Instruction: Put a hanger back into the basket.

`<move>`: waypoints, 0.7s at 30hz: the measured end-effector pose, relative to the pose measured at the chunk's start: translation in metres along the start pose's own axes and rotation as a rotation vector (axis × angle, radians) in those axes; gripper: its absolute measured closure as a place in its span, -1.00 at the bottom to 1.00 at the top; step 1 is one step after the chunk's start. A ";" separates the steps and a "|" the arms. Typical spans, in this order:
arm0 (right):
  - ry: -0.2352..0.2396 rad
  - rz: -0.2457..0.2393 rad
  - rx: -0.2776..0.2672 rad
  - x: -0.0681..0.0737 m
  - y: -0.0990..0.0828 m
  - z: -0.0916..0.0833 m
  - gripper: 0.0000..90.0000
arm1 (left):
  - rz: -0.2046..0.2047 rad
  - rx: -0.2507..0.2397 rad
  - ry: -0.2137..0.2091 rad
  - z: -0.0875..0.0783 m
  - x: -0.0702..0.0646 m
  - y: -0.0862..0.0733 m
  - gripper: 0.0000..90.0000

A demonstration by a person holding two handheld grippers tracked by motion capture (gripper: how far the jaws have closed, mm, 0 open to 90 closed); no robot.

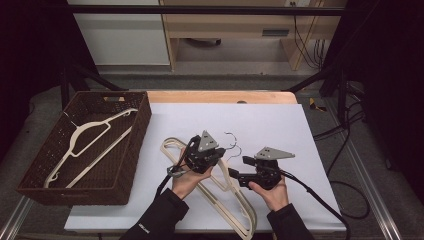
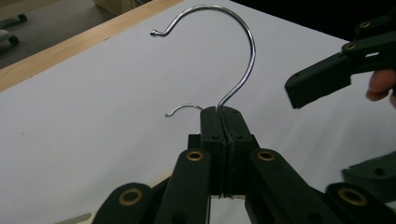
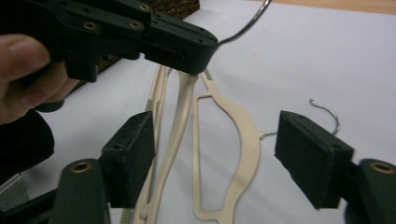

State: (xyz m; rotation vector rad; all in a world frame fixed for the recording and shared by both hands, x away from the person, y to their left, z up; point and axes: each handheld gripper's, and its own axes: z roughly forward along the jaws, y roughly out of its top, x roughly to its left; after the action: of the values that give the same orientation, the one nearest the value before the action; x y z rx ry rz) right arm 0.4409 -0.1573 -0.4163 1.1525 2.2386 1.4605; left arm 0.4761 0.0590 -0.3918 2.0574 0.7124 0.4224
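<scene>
Here the hanger's hook rises, seemingly pinched, from the left tool.

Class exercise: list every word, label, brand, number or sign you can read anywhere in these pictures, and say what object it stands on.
Nothing here reads as text.
Small pale mark on the person's left sleeve: too small and blurred to read.
Hangers, basket, left gripper, right gripper, white sheet: no lettering visible.
</scene>
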 end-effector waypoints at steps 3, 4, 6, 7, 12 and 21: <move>0.002 0.010 0.033 0.003 -0.001 0.006 -0.16 | -0.018 -0.004 -0.014 -0.003 0.003 -0.004 0.97; 0.008 0.008 0.048 0.003 -0.002 0.009 -0.09 | -0.023 -0.011 -0.018 -0.004 0.004 -0.005 0.97; 0.028 0.015 0.067 0.005 -0.002 0.014 0.02 | -0.019 -0.014 -0.016 -0.005 0.004 -0.005 0.97; 0.044 0.021 0.072 0.006 -0.003 0.017 0.08 | -0.016 -0.014 -0.013 -0.006 0.003 -0.005 0.97; 0.056 0.031 0.108 0.014 -0.002 0.028 0.29 | -0.008 -0.015 -0.009 -0.008 0.001 -0.006 0.97; 0.133 0.097 0.108 0.013 0.000 0.034 0.79 | -0.007 -0.018 -0.014 -0.011 0.001 -0.006 0.96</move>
State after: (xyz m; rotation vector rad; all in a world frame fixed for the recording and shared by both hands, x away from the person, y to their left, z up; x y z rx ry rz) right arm 0.4512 -0.1252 -0.4293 1.2469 2.4086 1.5102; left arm 0.4691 0.0695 -0.3911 2.0386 0.7045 0.4093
